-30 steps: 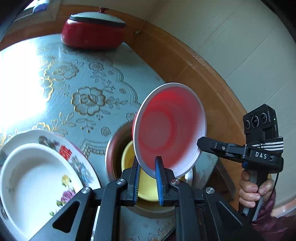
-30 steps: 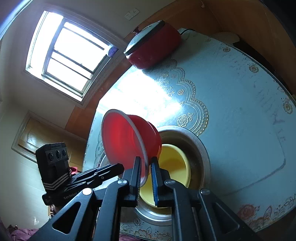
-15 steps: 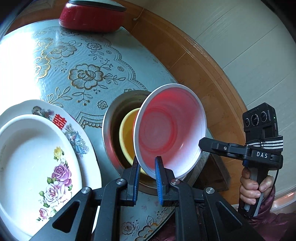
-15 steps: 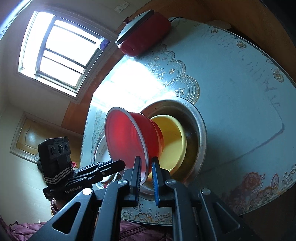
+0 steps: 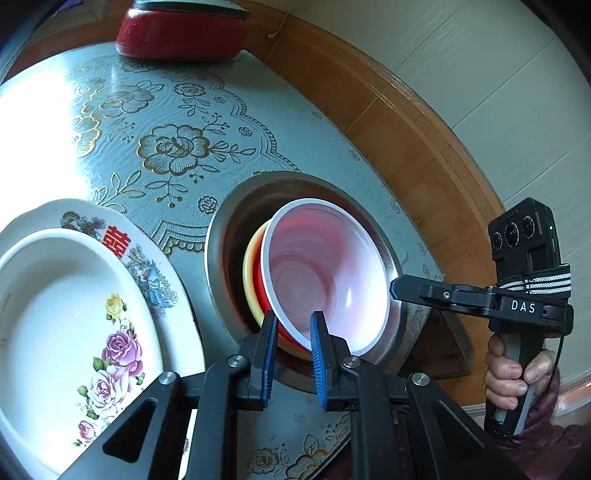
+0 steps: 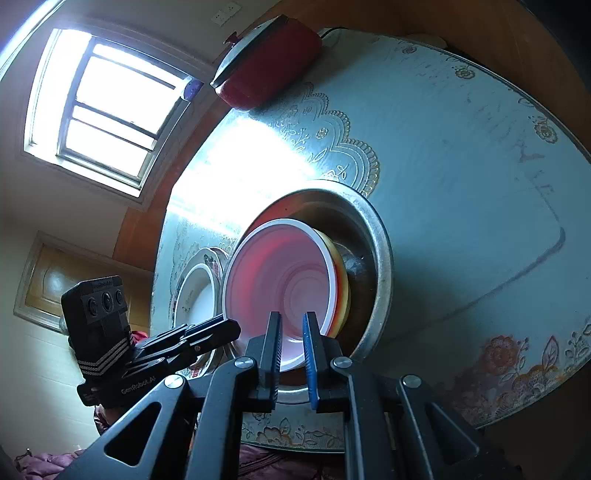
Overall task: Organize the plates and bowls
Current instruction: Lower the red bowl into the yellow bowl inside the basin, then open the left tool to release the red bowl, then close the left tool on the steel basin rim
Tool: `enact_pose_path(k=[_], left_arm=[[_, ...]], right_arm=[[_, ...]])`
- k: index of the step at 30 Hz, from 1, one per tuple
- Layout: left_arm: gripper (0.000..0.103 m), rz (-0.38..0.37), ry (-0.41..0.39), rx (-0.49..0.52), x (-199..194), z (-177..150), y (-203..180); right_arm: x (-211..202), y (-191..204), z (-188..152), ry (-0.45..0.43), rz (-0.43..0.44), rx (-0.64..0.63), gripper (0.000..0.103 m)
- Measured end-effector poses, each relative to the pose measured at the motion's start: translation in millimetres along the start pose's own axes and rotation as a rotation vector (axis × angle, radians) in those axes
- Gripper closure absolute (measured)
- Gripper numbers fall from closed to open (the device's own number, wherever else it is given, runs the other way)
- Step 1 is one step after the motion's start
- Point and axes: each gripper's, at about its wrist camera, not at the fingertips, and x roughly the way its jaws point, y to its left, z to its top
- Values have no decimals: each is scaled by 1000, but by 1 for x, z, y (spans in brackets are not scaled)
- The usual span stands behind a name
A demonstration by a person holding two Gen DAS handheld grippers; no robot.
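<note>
Two hand-held grippers pinch opposite sides of one red bowl (image 5: 325,273), a shared hold that likely keeps its tilted rim steady as it nests into the stack. At the bottom centre of the left wrist view, the left gripper (image 5: 293,332) has its blue pads clamped narrowly on the bowl's near rim; at the right edge of that frame the right gripper (image 5: 397,290) reaches in, gripped by a hand (image 5: 511,373) at lower right. In the right wrist view the right gripper (image 6: 291,336) is likewise closed tight on the white-edged rim at bottom centre, and the left gripper (image 6: 225,330) enters from lower left. The red bowl (image 6: 284,291), pale pink and white inside, sits at centre frame inside a yellow bowl (image 5: 251,266), whose rim peeks out on the left; whether it is fully seated cannot be told. Both lie in a wide steel basin (image 5: 221,240), the outermost container, on a table (image 5: 155,122) covered by a cloth with gold flowers. At lower left of the left wrist view, a white plate (image 5: 62,321) painted with roses rests on a larger patterned plate (image 5: 147,266), forming a second stack just beside the basin. A red lidded pot (image 5: 181,33) stands at the top of the frame, well apart. The bowl appears ready for release.
</note>
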Motion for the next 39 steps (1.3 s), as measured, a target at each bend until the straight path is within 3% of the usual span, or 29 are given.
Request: enact_pose_path(k=[5, 11, 15, 20, 25, 39], left_arm=[[86, 24, -5, 12, 3, 1, -1], [77, 33, -27, 14, -5, 1, -1], [77, 59, -55, 13, -14, 1, 5], [77, 88, -76, -8, -19, 4, 14], [77, 112, -84, -16, -20, 9, 20], [77, 137, -71, 25, -2, 21, 17]], right_arm=[[2, 0, 1, -10, -43, -30, 92], [-1, 1, 2, -20, -51, -61, 92], [-5, 4, 2, -38, -52, -74, 84], [-13, 9, 3, -75, -81, -103, 84], [-22, 9, 5, -129, -169, -131, 84], [-14, -15, 10, -143, -266, -93, 83]])
